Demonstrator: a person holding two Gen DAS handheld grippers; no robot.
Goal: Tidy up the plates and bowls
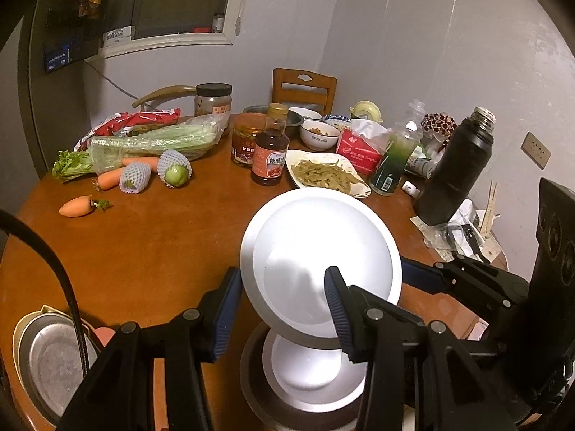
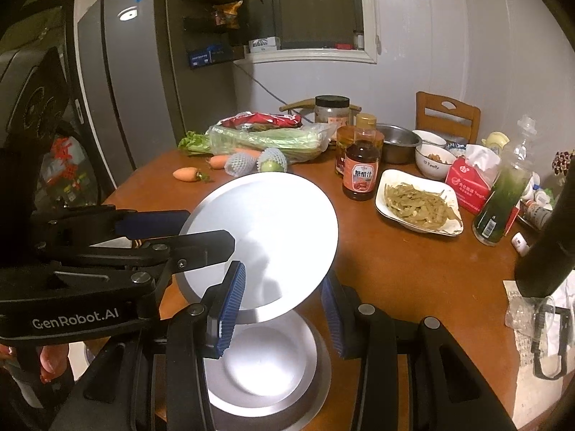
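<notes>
Scene: a round wooden table (image 1: 143,251) crowded with groceries and dishes, seen from two cameras mounted on hand-held grippers.

Landmark: a stack of metal dishes (image 2: 266,370) at the table's near edge, a white-lit plate resting in a wider steel dish.

Carried plate: a round metal plate (image 1: 320,251) is held tilted in the air directly above the stack, clear of it, its far rim raised.

Left gripper (image 1: 284,309): jaws narrowly parted, clamped on the plate's rim; one blue pad sits outside the left edge, the other presses on the plate's face.

Right gripper (image 2: 284,309): jaws likewise narrow, gripping the same plate from the other side, one pad on its face and one behind the rim. The left gripper's fingers show to the left of the plate in this view.

Done so far: at least two dishes are nested in the stack; whether this plate is arriving or leaving cannot be told.

Left of stack: a steel pan (image 1: 54,359) inside a pale basin sits at the table's edge.

Still scattered beyond the stack: a white dish of green beans (image 2: 418,203), a white bowl with food (image 2: 433,161), a steel bowl (image 2: 397,143), and another white bowl and a patterned one behind them.

Judgement: most of the sorting appears to remain.
</notes>
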